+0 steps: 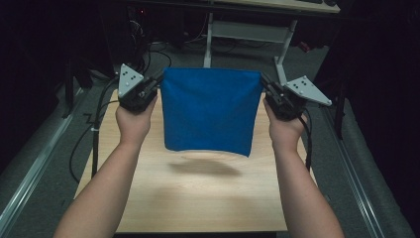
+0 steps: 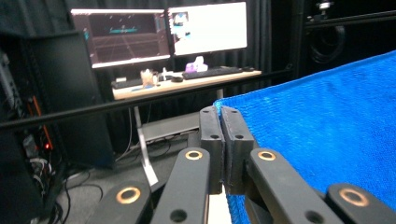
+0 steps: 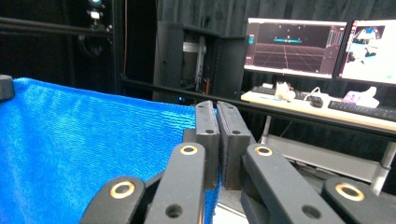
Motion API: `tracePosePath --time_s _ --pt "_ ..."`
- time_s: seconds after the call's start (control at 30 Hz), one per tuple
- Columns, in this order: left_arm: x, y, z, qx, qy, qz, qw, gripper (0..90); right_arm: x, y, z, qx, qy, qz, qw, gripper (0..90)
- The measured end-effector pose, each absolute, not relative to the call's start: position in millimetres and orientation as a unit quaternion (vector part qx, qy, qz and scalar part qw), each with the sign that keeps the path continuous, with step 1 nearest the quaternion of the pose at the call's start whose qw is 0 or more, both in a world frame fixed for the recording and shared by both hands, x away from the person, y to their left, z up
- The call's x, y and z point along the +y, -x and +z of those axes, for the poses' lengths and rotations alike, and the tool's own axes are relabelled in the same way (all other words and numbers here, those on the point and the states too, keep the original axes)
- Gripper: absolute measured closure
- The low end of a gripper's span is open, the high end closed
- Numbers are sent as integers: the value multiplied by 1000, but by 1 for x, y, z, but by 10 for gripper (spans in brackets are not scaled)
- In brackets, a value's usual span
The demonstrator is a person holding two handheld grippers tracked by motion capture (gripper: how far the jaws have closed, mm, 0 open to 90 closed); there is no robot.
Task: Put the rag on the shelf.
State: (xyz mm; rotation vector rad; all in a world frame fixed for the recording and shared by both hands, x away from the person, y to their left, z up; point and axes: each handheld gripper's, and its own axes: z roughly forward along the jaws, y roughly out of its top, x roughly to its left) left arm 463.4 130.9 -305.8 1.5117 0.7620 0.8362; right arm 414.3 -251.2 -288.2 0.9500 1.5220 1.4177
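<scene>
A blue cloth (image 1: 208, 110) hangs in the air above the wooden table (image 1: 203, 198), stretched between my two grippers and casting a shadow below. My left gripper (image 1: 159, 79) is shut on its upper left corner. My right gripper (image 1: 264, 79) is shut on the upper right corner. In the left gripper view the jaws (image 2: 222, 112) pinch the edge of the blue cloth (image 2: 322, 121), which spreads to the right. In the right gripper view the jaws (image 3: 215, 106) clamp the blue cloth (image 3: 84, 149), which spreads to the left. Both grippers point away from me, roughly level.
Beyond the table stands a desk (image 2: 187, 85) with two lit monitors (image 2: 163, 30), a keyboard and small items. A white desk frame (image 1: 247, 34) is visible at the far side. Cables (image 1: 94, 129) trail off the table's left edge onto the grey floor.
</scene>
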Motion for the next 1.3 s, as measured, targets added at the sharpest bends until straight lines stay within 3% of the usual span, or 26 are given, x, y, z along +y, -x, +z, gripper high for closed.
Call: tracePosePath --time_s 0.47,0.73,1.07,1.3 --pt "139 -515 -299 360 -650 338 578 886 -256 -480 -282 611 -405 547 404 891" --pt "129 -547 -321 393 -677 317 535 886 -251 -513 -296 630 -428 515 393 896" --pt "120 -563 -373 422 -714 267 490 882 -252 -540 -342 671 -447 466 365 894" --pt "116 -559 -434 437 -741 202 468 882 -249 -540 -407 698 -467 443 314 894"
